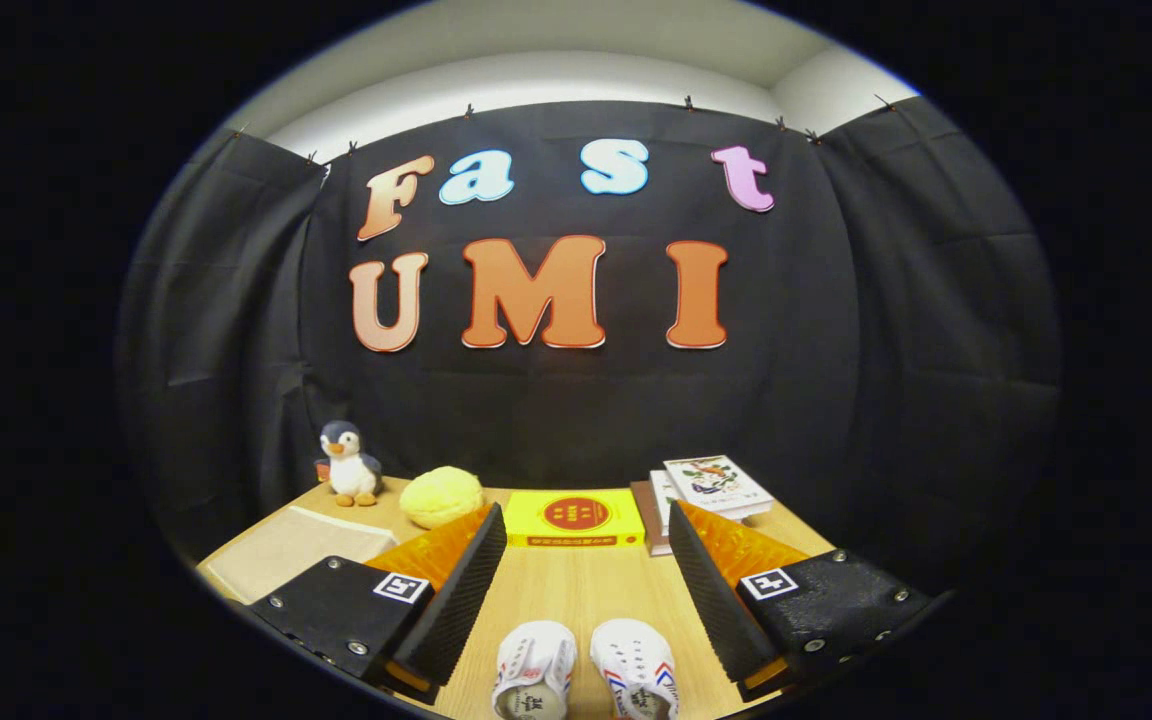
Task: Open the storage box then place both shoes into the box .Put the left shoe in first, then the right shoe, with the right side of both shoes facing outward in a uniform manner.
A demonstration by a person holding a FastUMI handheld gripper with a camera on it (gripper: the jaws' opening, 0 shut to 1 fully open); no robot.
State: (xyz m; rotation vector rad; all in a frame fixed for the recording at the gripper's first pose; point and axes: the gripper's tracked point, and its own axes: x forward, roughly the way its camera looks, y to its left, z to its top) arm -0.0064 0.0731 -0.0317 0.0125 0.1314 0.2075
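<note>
The gripper [586,590] hovers above the wooden table [586,590] with its fingers spread wide and nothing held between them. Both ribbed finger pads [456,590] face inward across the gap.

**Task items.** Two small white shoes lie side by side between the fingers, at 6 o'clock from the gripper's midpoint, toes pointing ahead. One shoe [534,672] sits at 7 o'clock; the other shoe [636,668] sits at 5 o'clock and carries red and blue stripes on its side. Which is the left shoe cannot be confirmed from this angle.

**Handling.** The shoes appear to be light canvas: soft uppers that deform under pressure, with a stiffer sole. Judged best grip: across the sides at mid-length, low near the sole, or on the heel collar. Expect little slip against the ribbed pads.

**Containers.** A yellow box [573,518] lies flat and closed beyond the fingers at 12 o'clock; its contents are hidden. Whether it is the storage box cannot be told. A flat beige item [291,550] lies at 10 o'clock.

**Other items.** A penguin toy [348,463] and a yellow ball [442,496] stand at 11 o'clock; stacked books [706,488] lie at 1 o'clock.
</note>
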